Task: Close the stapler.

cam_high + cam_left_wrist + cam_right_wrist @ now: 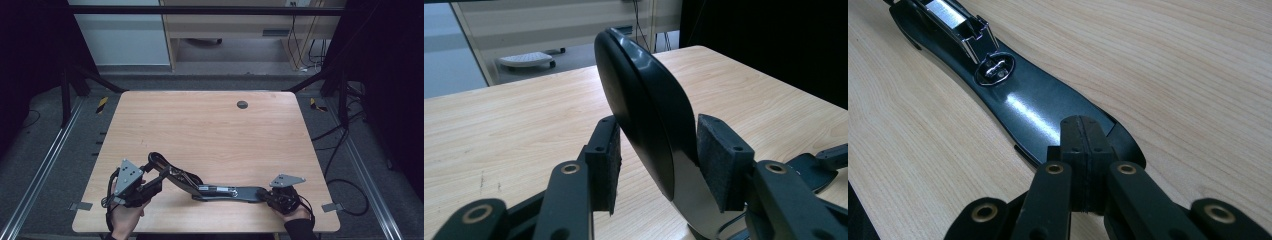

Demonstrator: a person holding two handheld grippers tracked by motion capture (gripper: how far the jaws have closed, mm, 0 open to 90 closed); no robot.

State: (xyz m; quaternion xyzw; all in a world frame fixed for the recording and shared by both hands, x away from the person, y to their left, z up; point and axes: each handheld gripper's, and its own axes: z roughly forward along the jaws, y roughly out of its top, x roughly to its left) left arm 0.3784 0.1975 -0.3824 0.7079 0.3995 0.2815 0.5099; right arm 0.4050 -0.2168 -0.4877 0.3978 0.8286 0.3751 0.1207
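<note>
A long black stapler lies opened near the table's front edge. Its base (pixel 225 192) (pixel 1023 105) lies flat, with a shiny metal staple channel (pixel 955 22) along it. Its upper arm (pixel 167 170) (pixel 644 100) is tilted up to the left. My left gripper (pixel 157 180) (pixel 656 150) has a pad on each side of this raised arm, and both pads touch it. My right gripper (pixel 263 193) (pixel 1083 145) is shut, pad against pad, with nothing between. Its tips rest on the rounded right end of the base.
The wooden table (pixel 200 125) has a small round grey grommet (pixel 242 104) near its far edge. Black frame posts stand at both sides. Cables (pixel 345 150) trail on the floor at the right. A pale cabinet (pixel 225 25) stands beyond the table.
</note>
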